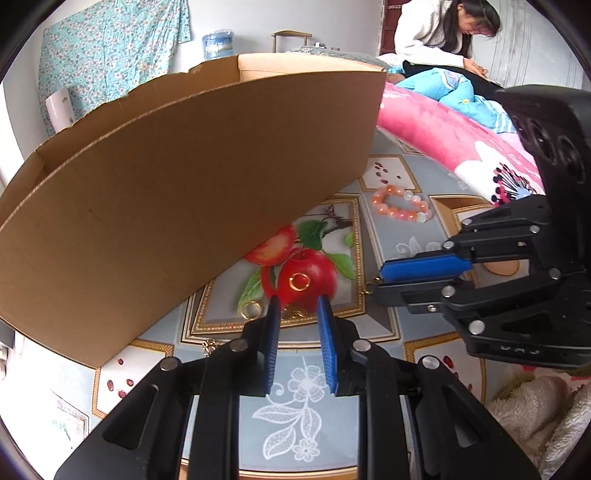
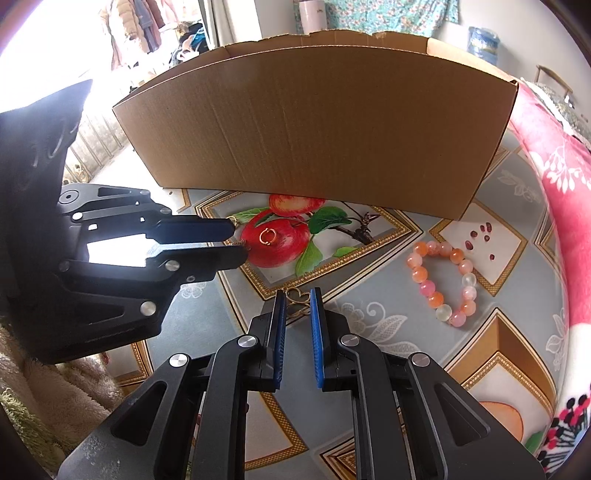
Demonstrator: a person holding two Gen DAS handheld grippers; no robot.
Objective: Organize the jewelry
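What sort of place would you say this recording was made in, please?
Probably a bedroom in a home: a pink floral blanket lies beside the work surface, a person sits on bedding, and a floral cloth hangs on the wall.

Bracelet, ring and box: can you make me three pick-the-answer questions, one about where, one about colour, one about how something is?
1. Where is the bracelet?
A in the box
B on the table, outside the box
C hanging on the wall

2. What colour is the ring on the apple picture?
A gold
B blue
C black

3. How is the box?
A open on top
B taped shut
C squashed flat

Answers: 1 B, the bracelet lies on the table beside the box. 2 A, the ring shines gold against the red apple. 3 A, the box's top has no lid and its inner wall shows.
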